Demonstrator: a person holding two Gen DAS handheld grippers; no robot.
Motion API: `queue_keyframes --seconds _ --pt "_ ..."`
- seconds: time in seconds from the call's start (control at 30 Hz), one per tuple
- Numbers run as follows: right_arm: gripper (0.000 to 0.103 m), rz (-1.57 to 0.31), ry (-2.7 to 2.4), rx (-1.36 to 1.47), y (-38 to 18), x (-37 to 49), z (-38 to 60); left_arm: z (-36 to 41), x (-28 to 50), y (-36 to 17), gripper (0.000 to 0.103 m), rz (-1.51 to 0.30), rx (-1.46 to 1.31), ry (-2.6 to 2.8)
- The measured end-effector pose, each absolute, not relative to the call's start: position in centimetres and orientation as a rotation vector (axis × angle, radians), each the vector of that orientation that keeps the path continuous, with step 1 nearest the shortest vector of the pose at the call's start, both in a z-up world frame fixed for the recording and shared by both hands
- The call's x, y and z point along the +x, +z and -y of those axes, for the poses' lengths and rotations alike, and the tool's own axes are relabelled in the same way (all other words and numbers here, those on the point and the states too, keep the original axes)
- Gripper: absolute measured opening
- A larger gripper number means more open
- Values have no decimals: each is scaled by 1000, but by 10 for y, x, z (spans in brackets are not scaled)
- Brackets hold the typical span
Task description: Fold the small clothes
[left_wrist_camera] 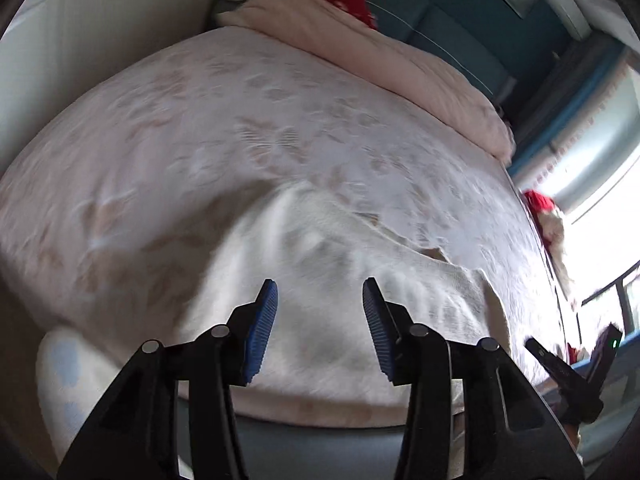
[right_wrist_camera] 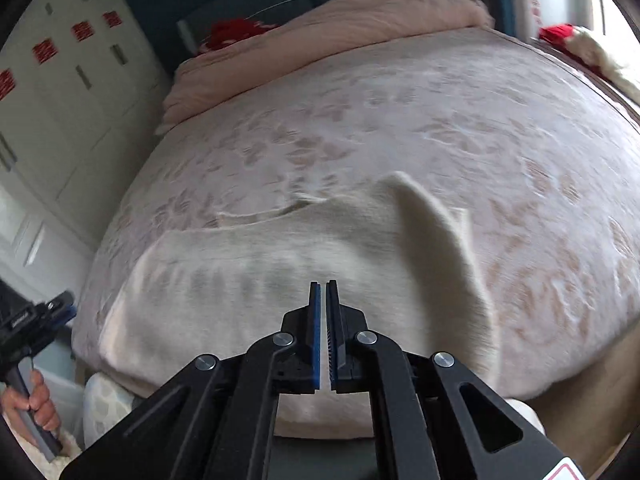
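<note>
The cream fuzzy knit garment (right_wrist_camera: 280, 280) lies crumpled widthwise along the near edge of the floral pink bed (right_wrist_camera: 440, 128), right under both grippers, left gripper (left_wrist_camera: 320, 304) fingers spread open, right gripper (right_wrist_camera: 324, 300) fingers pinched together on nothing.

both wrist views | face headboard | low over bed (left_wrist_camera: 200, 128) | share garment (right_wrist_camera: 280, 248)

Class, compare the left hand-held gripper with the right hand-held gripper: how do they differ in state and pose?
The left hand-held gripper stands wide open; the right hand-held gripper is shut, pads nearly touching. Neither visibly holds the cream knitted garment; the left hovers above its middle, the right above its near edge. Both share black linkages and blue ribbed pads.
</note>
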State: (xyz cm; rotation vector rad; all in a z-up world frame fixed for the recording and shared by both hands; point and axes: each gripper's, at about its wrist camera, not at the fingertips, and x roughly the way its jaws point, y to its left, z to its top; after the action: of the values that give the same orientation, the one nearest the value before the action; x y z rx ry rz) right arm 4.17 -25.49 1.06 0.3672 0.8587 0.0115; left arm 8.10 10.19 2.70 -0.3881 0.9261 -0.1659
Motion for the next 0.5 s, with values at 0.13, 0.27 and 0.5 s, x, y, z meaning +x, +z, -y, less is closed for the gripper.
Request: queue_keyframes --seconds 0.13,0.27,0.5 --pt "4 -917 110 267 -7 93 190 -38 118 -11 43 -984 -141 -168" --pt "4 -1063 108 195 -62 135 158 -37 128 -78 42 -1142 -158 -135" --pt "3 -1023 102 213 -40 136 155 -42 112 -77 43 -1101 -132 -188"
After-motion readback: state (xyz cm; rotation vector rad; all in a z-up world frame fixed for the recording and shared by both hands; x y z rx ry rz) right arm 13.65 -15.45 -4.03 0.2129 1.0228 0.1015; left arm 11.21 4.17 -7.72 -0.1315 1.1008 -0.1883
